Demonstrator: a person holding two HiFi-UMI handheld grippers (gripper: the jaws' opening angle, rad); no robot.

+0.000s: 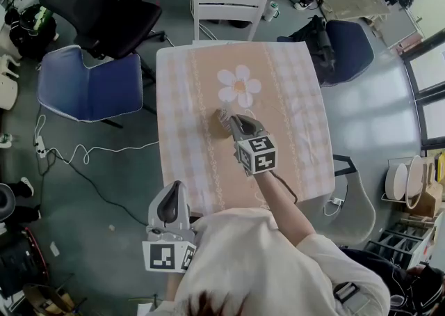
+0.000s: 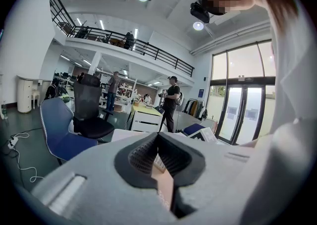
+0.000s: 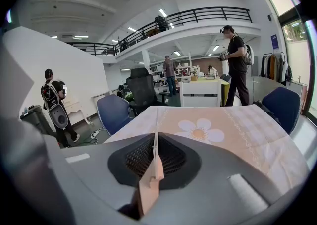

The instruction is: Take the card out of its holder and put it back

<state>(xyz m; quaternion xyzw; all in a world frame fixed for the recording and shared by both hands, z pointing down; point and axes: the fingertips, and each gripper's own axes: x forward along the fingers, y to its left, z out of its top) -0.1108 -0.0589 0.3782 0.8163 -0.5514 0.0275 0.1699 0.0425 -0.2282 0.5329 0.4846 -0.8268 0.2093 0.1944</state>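
Observation:
In the head view my right gripper (image 1: 229, 121) is over the middle of the table (image 1: 292, 99), jaws pointing to the far left. It is shut on a thin pale card (image 1: 223, 117) just below the flower print (image 1: 239, 86). In the right gripper view the card (image 3: 156, 130) stands edge-on between the closed pads of the right gripper (image 3: 156, 144). Whether a holder is around the card I cannot tell. My left gripper (image 1: 174, 195) hangs off the table's near left corner, close to the person's body. In its own view the left gripper (image 2: 158, 137) has its tips together, with nothing between them.
A white chair (image 1: 229, 5) stands at the table's far side. A blue chair (image 1: 90, 88) and a black office chair (image 1: 97, 1) are on the left, another blue chair (image 1: 348, 46) at the far right. A cable (image 1: 90, 154) lies on the floor at left.

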